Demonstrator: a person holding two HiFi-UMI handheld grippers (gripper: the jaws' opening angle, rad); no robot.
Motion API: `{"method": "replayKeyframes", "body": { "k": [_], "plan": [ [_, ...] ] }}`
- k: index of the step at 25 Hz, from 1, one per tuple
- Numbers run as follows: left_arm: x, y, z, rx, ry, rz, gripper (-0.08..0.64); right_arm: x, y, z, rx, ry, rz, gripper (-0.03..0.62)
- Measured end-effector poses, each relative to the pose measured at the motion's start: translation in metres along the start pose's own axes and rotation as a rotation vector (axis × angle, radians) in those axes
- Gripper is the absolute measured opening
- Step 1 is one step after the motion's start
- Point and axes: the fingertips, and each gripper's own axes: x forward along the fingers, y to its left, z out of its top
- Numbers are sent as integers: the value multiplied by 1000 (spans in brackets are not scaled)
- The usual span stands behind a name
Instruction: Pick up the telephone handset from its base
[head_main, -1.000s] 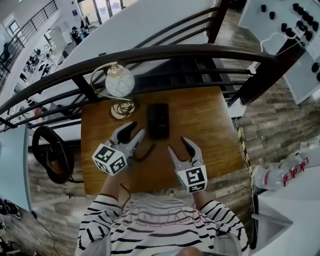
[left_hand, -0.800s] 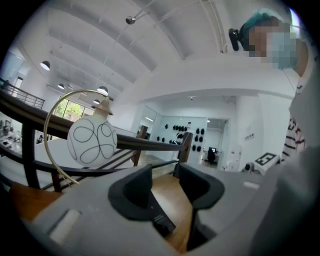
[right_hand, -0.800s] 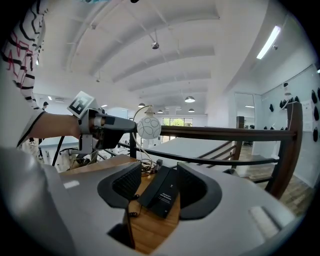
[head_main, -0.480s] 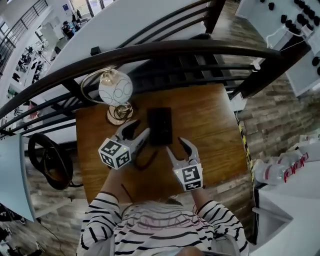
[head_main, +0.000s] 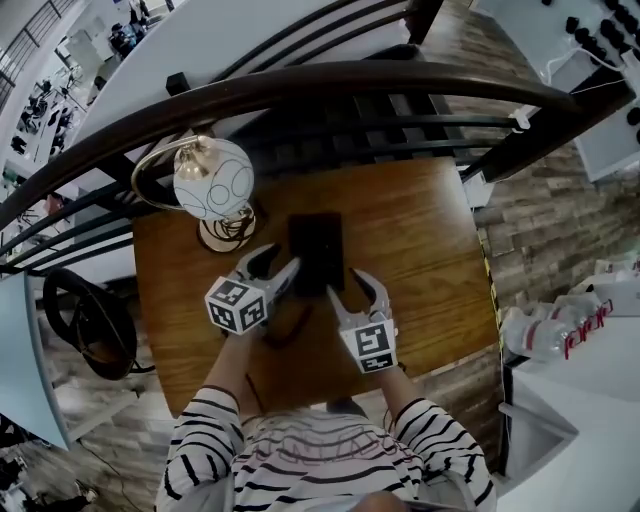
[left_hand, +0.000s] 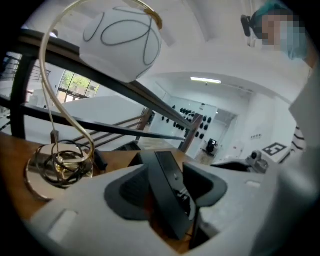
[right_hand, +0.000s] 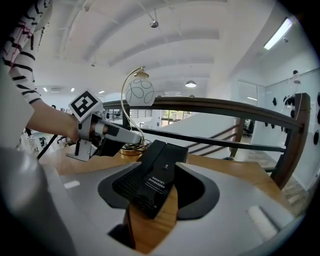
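Note:
The black telephone (head_main: 316, 254) lies on the wooden table (head_main: 420, 240), its handset (right_hand: 150, 175) resting along the left side of the base (right_hand: 176, 154). My left gripper (head_main: 272, 263) is at the phone's near-left edge; its jaws are opening, and in the left gripper view the telephone (left_hand: 165, 167) shows in the gap just ahead of them, untouched. My right gripper (head_main: 342, 284) stands open at the phone's near end, pads apart from it. In the right gripper view the left gripper (right_hand: 120, 135) reaches in from the left.
A lamp with a white globe (head_main: 213, 178) and a round base (head_main: 227, 231) stands left of the phone, close to the left gripper. A dark curved railing (head_main: 330, 85) runs behind the table. A thin brown cord (head_main: 290, 325) lies between the grippers.
Both grippers have come forward and down toward the phone. The left gripper's jaws have spread wider. The phone has not moved.

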Motion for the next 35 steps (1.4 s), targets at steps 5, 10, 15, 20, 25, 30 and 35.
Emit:
{"method": "replayKeyframes", "body": {
  "k": [5,10,15,20,25,30,35],
  "plan": [
    [20,23,-24,-68,39,17,235,29,-7,-14,-43,33,10,199],
    [35,34,-43,-149,65,7,244,52,-9,-28,-82,69,34,199],
    [44,34,-47,-212,53,-35,242,63,-9,-38,-102,100,55,199],
    [49,34,-50,-292,43,-68,233,69,-7,-44,-108,119,64,201],
    [51,31,-55,-310,57,-88,165,70,-7,-46,-159,114,46,198],
    [51,31,-56,-336,53,-99,143,72,-6,-48,-191,101,26,201],
    [48,32,-55,-378,46,-105,117,72,-6,-49,-188,100,16,202]
  ]
}}
